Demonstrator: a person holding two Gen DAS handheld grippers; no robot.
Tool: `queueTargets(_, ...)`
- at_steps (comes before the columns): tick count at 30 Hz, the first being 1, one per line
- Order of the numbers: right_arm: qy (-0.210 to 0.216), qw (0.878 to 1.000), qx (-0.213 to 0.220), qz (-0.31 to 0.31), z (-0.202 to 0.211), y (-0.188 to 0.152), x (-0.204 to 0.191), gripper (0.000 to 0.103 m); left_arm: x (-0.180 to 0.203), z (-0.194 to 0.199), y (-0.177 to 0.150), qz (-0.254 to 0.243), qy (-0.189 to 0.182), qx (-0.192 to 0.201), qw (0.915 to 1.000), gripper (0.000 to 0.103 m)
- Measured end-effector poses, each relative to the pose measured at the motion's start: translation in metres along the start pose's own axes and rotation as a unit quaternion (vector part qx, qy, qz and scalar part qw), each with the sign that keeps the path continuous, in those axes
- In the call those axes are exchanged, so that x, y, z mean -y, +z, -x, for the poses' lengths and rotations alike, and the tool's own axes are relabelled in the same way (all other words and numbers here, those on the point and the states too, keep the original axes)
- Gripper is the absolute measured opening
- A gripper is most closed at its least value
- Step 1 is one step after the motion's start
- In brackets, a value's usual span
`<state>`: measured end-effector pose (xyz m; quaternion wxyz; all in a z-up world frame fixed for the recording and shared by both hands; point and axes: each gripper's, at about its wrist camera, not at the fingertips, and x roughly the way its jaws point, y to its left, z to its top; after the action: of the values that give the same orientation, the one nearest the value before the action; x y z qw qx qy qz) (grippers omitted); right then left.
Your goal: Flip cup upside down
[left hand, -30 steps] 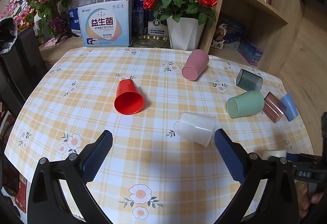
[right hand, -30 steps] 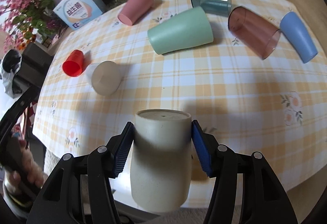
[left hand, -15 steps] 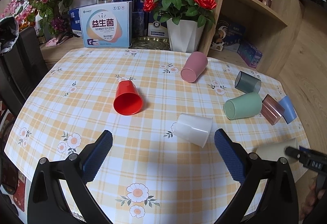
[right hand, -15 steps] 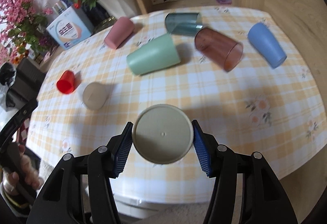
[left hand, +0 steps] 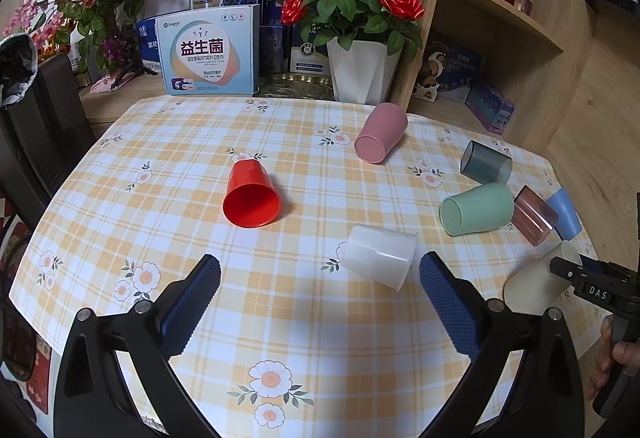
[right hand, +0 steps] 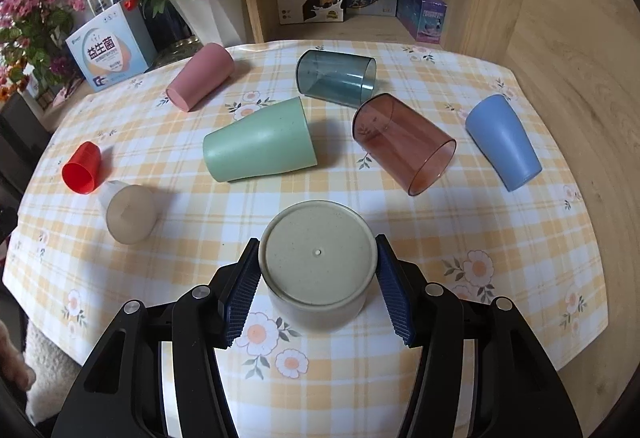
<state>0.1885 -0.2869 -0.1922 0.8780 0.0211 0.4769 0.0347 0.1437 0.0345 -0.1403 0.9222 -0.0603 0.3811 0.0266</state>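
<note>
My right gripper is shut on a beige speckled cup, whose closed base faces the camera, held above the near part of the checked tablecloth. In the left wrist view the same beige cup hangs tilted at the right edge in the right gripper. My left gripper is open and empty above the near table, with a white translucent cup lying on its side just beyond its fingers.
Cups lie on their sides: red, pink, green, dark teal, brown translucent, blue. A rose pot and a box stand behind the table. A wooden shelf is at right.
The right gripper has turned the beige cup from side-on to base toward the camera and carried it forward over the table. The left gripper has stayed open, drawing back slightly.
</note>
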Motion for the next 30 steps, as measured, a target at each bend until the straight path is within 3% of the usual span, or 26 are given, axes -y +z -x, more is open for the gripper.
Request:
queueTargets(23, 0.0, 1.0, -0.003, 0.001, -0.003, 0.002, -0.012, 0.057, 0.003, 0.002, 0.0, -0.005, -0.002, 0.006, 1.0, 0.097)
queueTargets(26, 0.022, 1.0, 0.009, -0.015, 0.008, 0.004, -0.007, 0.072, 0.006, 0.006, 0.002, -0.012, -0.004, 0.012, 0.9998, 0.097)
queueTargets(28, 0.034, 0.999, 0.023, -0.024, 0.019, 0.006, -0.006, 0.074, 0.008, 0.011, 0.005, -0.019, -0.005, 0.019, 0.9996, 0.097)
queueTargets(30, 0.042, 0.998, 0.028, -0.029, 0.027, 0.007, -0.007, 0.089, 0.011, 0.017, 0.008, -0.026, -0.002, 0.027, 0.9993, 0.097)
